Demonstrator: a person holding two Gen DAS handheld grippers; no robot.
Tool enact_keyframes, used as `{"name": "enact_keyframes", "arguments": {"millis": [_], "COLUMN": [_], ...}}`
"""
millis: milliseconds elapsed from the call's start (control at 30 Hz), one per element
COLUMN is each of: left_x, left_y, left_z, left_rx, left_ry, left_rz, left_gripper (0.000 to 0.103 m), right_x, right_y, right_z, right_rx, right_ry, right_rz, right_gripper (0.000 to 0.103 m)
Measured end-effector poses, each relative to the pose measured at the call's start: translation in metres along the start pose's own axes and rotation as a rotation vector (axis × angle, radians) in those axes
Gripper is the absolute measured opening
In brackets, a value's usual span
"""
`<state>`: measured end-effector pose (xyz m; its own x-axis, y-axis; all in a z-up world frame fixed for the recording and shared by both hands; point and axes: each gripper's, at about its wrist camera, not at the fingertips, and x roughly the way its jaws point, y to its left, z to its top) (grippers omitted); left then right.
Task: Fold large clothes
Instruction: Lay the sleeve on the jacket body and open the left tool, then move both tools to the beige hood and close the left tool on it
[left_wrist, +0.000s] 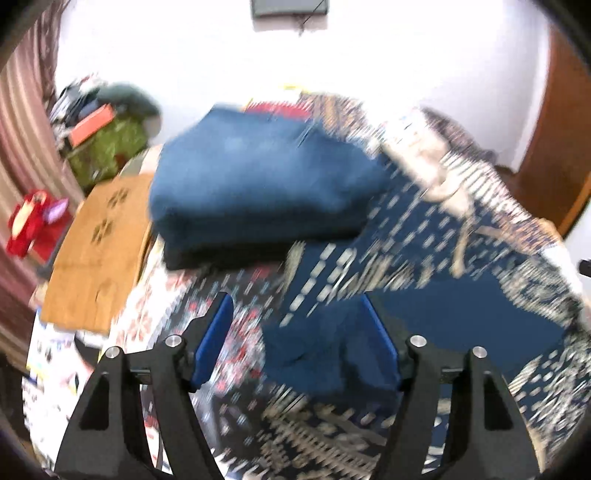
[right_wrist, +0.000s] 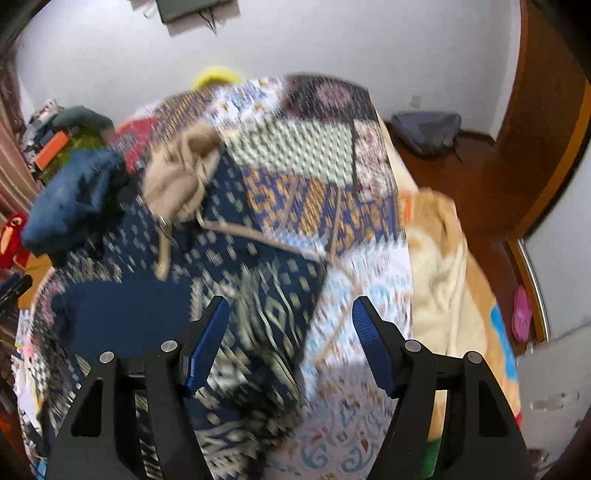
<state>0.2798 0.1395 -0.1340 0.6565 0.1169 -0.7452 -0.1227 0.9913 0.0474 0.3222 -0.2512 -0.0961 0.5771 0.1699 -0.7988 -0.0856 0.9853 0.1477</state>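
While a folded blue garment (left_wrist: 258, 177) rests on the patterned bedspread (left_wrist: 461, 258) beside a tan drawstring bundle (right_wrist: 181, 181), the left gripper (left_wrist: 297, 339) and right gripper (right_wrist: 290, 339) hover above the bed, fingers spread, holding nothing.

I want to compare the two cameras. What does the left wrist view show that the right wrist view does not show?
Only the left wrist view shows the brown cardboard sheet beside the bed and the flat top of the folded blue garment.

Only the right wrist view shows the cream blanket, the wooden floor with a grey bag, and a pink item low by the wall.

Both show the patterned bedspread, the beige garment, the blue garment, and open tongs holding nothing: left, right.
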Motion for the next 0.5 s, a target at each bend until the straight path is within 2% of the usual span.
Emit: {"name": "enact_keyframes", "arguments": {"millis": [233,367,500], "left_x": [-0.001,0.014,0.04], "left_y": [-0.052,-0.076,-0.095], "left_z": [0.07,0.107,0.136], "left_rx": [0.106,0.108,0.085], "left_ry": [-0.104,-0.117,-0.084], "left_rz": [-0.043,-0.103,-0.173], "left_gripper": [0.075,0.075,0.075], "right_x": [-0.009,0.006,0.031], "right_y": [0.027,0.039,0.05], "right_z": [0.052,0.079,0.105], "right_rx": [-0.05,-0.052,-0.048], "right_ry": [-0.11,-0.119,-0.1], "right_rz": [0.034,0.07,0.084], "right_gripper": [0.066,0.066,0.066]}}
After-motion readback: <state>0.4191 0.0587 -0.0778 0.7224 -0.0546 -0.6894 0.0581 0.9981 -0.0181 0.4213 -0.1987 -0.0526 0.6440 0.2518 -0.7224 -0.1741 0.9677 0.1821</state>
